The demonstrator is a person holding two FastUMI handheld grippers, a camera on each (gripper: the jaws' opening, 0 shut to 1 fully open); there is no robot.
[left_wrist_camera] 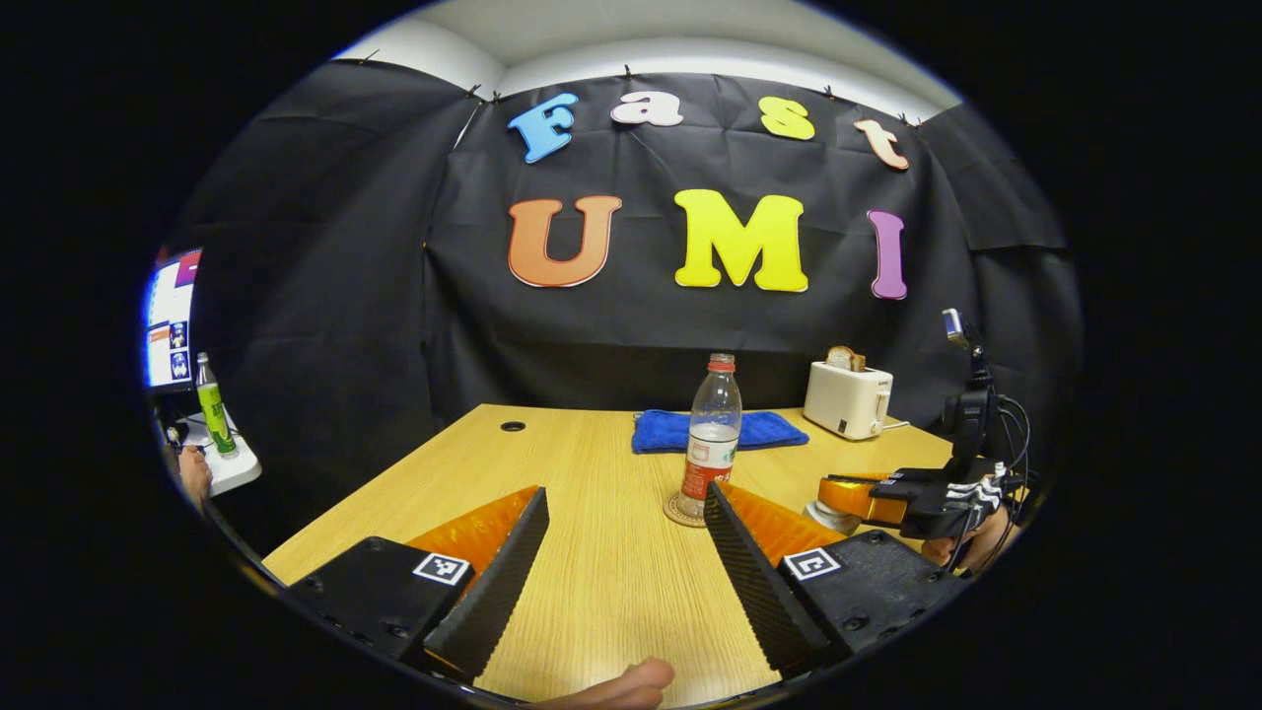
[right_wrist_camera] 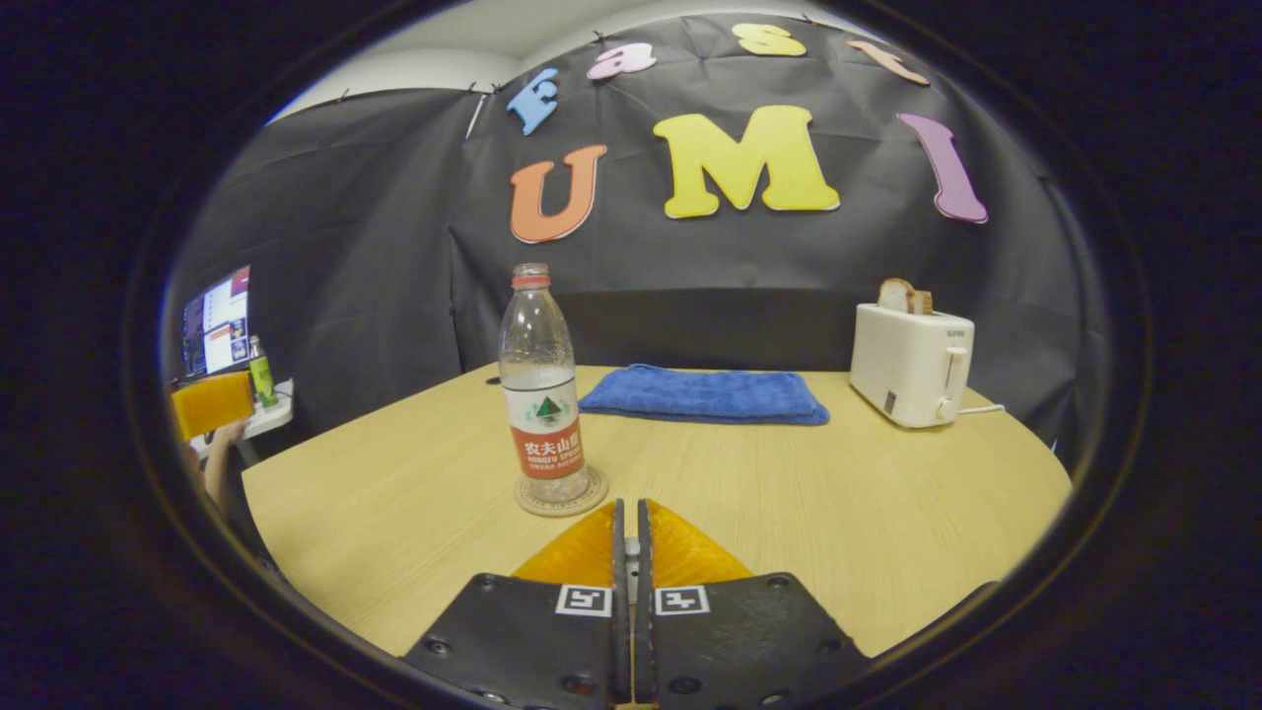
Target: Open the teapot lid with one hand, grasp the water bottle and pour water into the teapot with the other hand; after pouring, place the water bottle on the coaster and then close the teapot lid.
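A clear water bottle (left_wrist_camera: 712, 434) with a red cap and red label stands upright on a round coaster (left_wrist_camera: 682, 513) near the table's middle. My left gripper (left_wrist_camera: 625, 488) is open just short of it, with nothing between its fingers. The same bottle (right_wrist_camera: 540, 385) and coaster (right_wrist_camera: 562, 501) lie ahead and left in the right gripper view. My right gripper (right_wrist_camera: 631, 505) is closed to a thin gap with a small pale piece, seemingly the teapot lid's knob, in it. From the left gripper view, the right gripper (left_wrist_camera: 838, 493) hovers over a pale round teapot top (left_wrist_camera: 823, 516), mostly hidden.
A folded blue towel (right_wrist_camera: 705, 392) lies at the table's far side. A white toaster (right_wrist_camera: 912, 363) with bread stands at the back right. A screen (left_wrist_camera: 170, 320) and a green bottle (left_wrist_camera: 212, 406) are off the table to the left.
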